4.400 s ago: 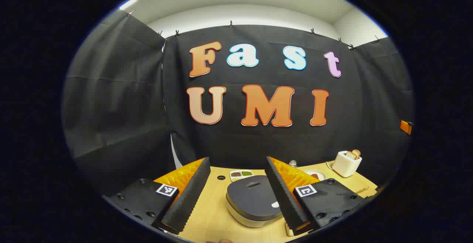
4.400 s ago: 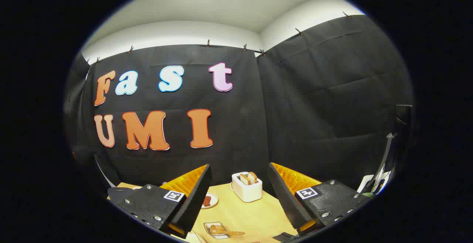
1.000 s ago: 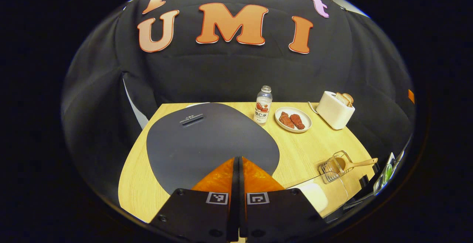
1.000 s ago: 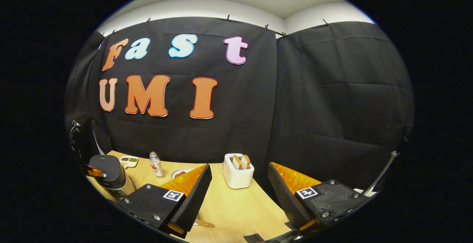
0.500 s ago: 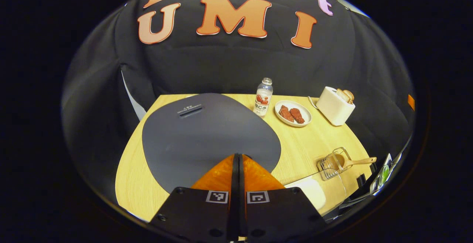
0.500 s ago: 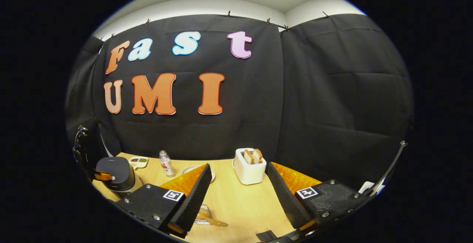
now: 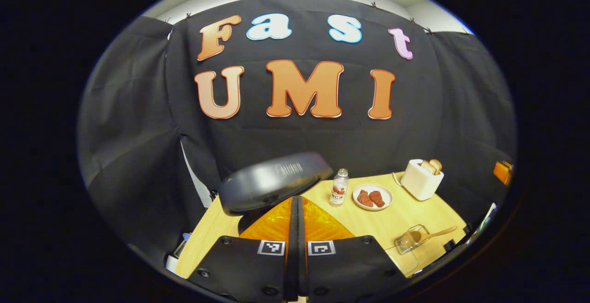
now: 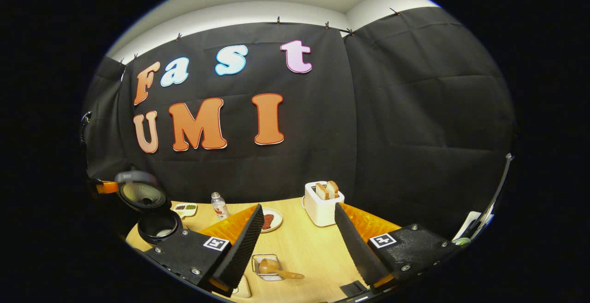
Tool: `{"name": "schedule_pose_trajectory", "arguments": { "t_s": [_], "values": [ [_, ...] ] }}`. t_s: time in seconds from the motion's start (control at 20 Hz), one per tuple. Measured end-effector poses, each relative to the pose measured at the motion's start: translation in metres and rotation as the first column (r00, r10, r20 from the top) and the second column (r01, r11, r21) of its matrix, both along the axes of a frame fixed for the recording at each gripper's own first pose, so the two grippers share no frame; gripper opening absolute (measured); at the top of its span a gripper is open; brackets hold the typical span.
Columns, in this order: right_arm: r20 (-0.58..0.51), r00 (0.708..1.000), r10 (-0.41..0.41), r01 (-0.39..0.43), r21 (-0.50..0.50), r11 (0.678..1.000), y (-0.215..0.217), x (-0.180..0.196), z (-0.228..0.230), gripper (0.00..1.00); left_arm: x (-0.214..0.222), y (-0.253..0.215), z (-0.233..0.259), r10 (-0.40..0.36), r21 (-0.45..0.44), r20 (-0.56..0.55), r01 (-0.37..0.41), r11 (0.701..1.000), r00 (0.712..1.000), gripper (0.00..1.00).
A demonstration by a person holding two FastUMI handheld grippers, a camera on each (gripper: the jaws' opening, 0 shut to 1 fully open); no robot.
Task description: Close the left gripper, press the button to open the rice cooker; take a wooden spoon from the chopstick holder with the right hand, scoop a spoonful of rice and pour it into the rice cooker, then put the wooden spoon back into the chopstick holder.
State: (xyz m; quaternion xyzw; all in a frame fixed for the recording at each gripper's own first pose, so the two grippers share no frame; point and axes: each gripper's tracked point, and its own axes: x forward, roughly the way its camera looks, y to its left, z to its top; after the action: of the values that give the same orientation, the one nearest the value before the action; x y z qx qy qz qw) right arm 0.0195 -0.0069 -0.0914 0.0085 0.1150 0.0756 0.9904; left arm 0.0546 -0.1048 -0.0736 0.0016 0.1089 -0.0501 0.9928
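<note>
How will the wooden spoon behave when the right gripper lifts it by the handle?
The wooden spoon is probably rigid and light. Its slim handle sticks out of the holder, so it may pivot bowl-down in the open right gripper.

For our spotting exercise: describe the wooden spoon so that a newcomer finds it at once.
Start at the white toaster at the back of the table. Come toward the near edge to a small wire holder. The wooden spoon lies in it, handle pointing right, the only wooden utensil there.
</note>
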Motion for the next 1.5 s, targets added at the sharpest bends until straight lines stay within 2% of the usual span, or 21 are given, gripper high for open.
{"name": "schedule_pose_trajectory", "arguments": {
  "t_s": [0.15, 0.4, 0.55, 0.65, 0.7, 0.75, 0.8, 0.9, 1.0, 1.2, 1.25, 1.3, 1.35, 1.4, 1.45, 1.5],
  "values": [
    [0.006, 1.0, -0.013, 0.013, 0.04, 0.999, -0.001, -0.004, -0.015, 0.95, -0.012, 0.025, 0.016, 0.046, -0.024, 0.028, -0.045, 0.999, 0.999, 0.04],
    [0.0, 1.0, -0.01, 0.01, 0.066, 0.998, 0.003, -0.01, -0.067, 0.95, -0.028, 0.066, 0.034, 0.139, -0.03, 0.075, -0.137, 0.99, 0.987, 0.05],
    [-0.07, 0.997, -0.025, 0.028, 0.042, 0.999, 0.002, -0.016, -0.122, 0.95, -0.04, 0.09, 0.042, 0.196, -0.033, 0.095, -0.194, 0.98, 0.976, 0.06],
    [-0.123, 0.991, -0.052, 0.062, 0.081, 0.995, 0.0, -0.017, -0.153, 0.95, -0.046, 0.102, 0.044, 0.222, -0.041, 0.101, -0.219, 0.975, 0.97, 0.08],
    [-0.15, 0.987, -0.062, 0.079, 0.107, 0.991, 0.0, -0.018, -0.168, 1.0, -0.049, 0.108, 0.045, 0.234, -0.045, 0.102, -0.231, 0.972, 0.967, 0.08],
    [-0.17, 0.983, -0.067, 0.091, 0.133, 0.987, 0.001, -0.02, -0.181, 0.95, -0.053, 0.115, 0.047, 0.246, -0.05, 0.111, -0.242, 0.969, 0.963, 0.08],
    [-0.183, 0.981, -0.072, 0.102, 0.159, 0.982, 0.004, -0.021, -0.192, 0.95, -0.057, 0.12, 0.049, 0.256, -0.048, 0.113, -0.252, 0.967, 0.96, 0.11],
    [-0.209, 0.975, -0.072, 0.115, 0.198, 0.973, 0.011, -0.02, -0.207, 0.95, -0.061, 0.134, 0.05, 0.282, -0.041, 0.129, -0.279, 0.959, 0.951, 0.63],
    [-0.25, 0.965, -0.074, 0.129, 0.211, 0.969, 0.019, -0.019, -0.229, 0.95, -0.064, 0.148, 0.055, 0.314, -0.052, 0.155, -0.309, 0.95, 0.937, 0.6],
    [-0.293, 0.955, -0.049, 0.129, 0.262, 0.956, 0.037, -0.015, -0.246, 0.95, -0.071, 0.17, 0.046, 0.355, -0.025, 0.157, -0.356, 0.934, 0.921, 0.9],
    [-0.298, 0.954, -0.041, 0.127, 0.274, 0.953, 0.042, -0.014, -0.248, 0.92, -0.069, 0.178, 0.044, 0.369, -0.015, 0.155, -0.371, 0.928, 0.916, 0.98],
    [-0.305, 0.952, -0.032, 0.123, 0.284, 0.951, 0.047, -0.011, -0.248, 0.88, -0.071, 0.183, 0.041, 0.384, -0.011, 0.151, -0.386, 0.922, 0.911, 0.98],
    [-0.307, 0.951, -0.029, 0.123, 0.289, 0.949, 0.05, -0.009, -0.247, 0.77, -0.072, 0.193, 0.04, 0.407, -0.012, 0.152, -0.41, 0.912, 0.901, 0.98],
    [-0.319, 0.947, -0.038, 0.134, 0.284, 0.949, 0.051, -0.006, -0.246, 0.72, -0.073, 0.199, 0.038, 0.419, -0.011, 0.144, -0.421, 0.907, 0.897, 0.98],
    [-0.334, 0.942, -0.037, 0.136, 0.28, 0.95, 0.053, -0.001, -0.249, 0.58, -0.075, 0.207, 0.034, 0.436, -0.011, 0.136, -0.439, 0.898, 0.889, 0.98],
    [-0.349, 0.937, -0.034, 0.137, 0.275, 0.952, 0.055, 0.002, -0.251, 0.5, -0.077, 0.214, 0.033, 0.45, -0.01, 0.132, -0.453, 0.892, 0.883, 0.98]
  ]
}}
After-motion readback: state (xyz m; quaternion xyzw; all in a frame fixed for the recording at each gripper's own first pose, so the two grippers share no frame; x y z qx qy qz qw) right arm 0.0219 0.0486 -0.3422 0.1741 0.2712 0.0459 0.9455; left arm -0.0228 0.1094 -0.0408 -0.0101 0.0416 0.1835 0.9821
